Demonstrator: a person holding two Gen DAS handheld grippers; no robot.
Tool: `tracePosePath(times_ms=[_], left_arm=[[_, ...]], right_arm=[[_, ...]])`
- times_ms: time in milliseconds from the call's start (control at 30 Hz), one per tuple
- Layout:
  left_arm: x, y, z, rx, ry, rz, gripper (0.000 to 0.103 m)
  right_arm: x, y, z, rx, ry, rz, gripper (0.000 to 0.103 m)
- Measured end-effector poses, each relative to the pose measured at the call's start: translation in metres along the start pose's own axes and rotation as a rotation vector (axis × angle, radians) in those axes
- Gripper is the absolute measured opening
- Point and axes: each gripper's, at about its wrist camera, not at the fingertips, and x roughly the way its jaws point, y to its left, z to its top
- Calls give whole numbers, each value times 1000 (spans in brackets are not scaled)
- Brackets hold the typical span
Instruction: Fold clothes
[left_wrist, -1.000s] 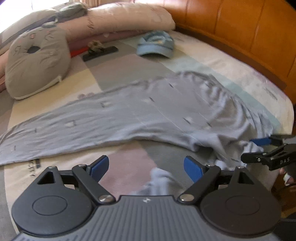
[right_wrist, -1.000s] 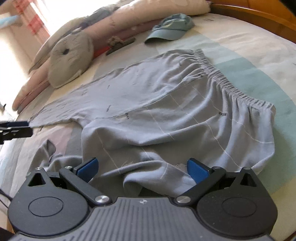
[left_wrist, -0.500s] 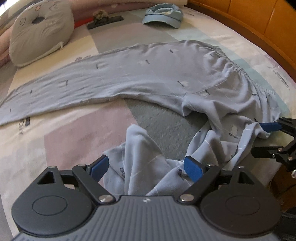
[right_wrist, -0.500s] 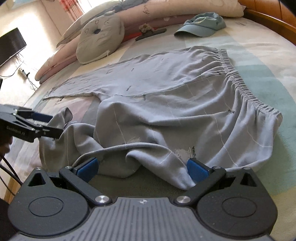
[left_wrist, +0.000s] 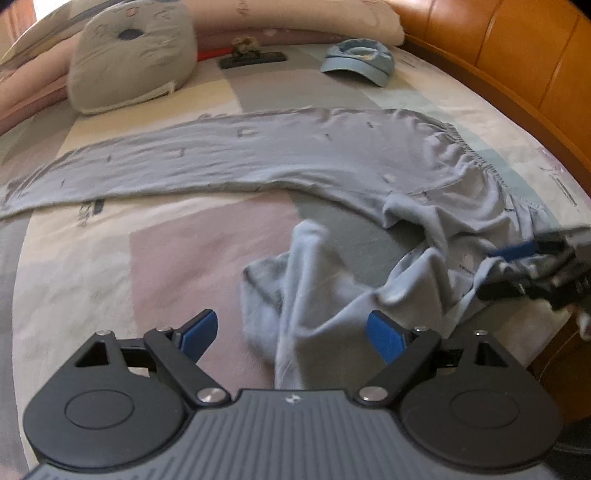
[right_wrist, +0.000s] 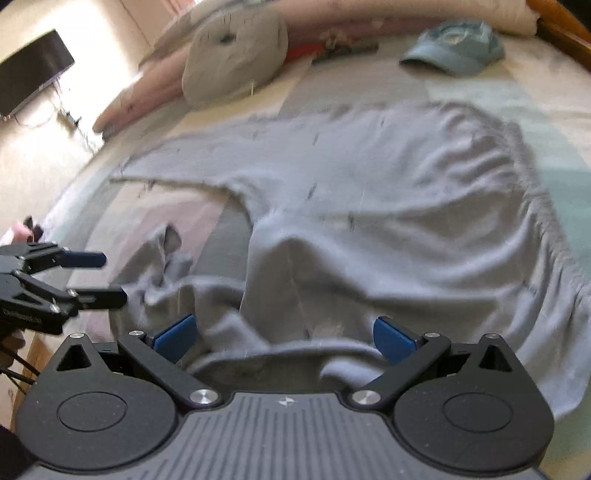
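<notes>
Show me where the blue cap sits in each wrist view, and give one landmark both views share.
Left wrist view: the blue cap lies at top, right of centre, beyond the grey trousers.
Right wrist view: the cap lies at top right.
Shared landmark: the grey cushion, left of the cap in both.

A bed (left_wrist: 177, 236) covered by a sheet in pale pink, grey, cream and green blocks is seen, bordered by an orange wooden headboard (left_wrist: 524, 62). Long pink pillows (left_wrist: 295, 18) are laid along its far edge. A dark television (right_wrist: 29, 70) is lit by strong daylight.
</notes>
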Motion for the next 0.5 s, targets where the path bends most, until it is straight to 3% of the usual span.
tracePosePath(times_ms=[100, 267, 500], left_arm=[[-1, 11, -10, -26, -4, -2, 88], [-1, 27, -20, -47, -22, -47, 88], [-6, 47, -30, -30, -40, -80, 88]], right_arm=[[-2, 5, -19, -20, 48, -5, 103], [-12, 24, -33, -46, 88, -93, 103], [-22, 65, -20, -62, -33, -177, 103]])
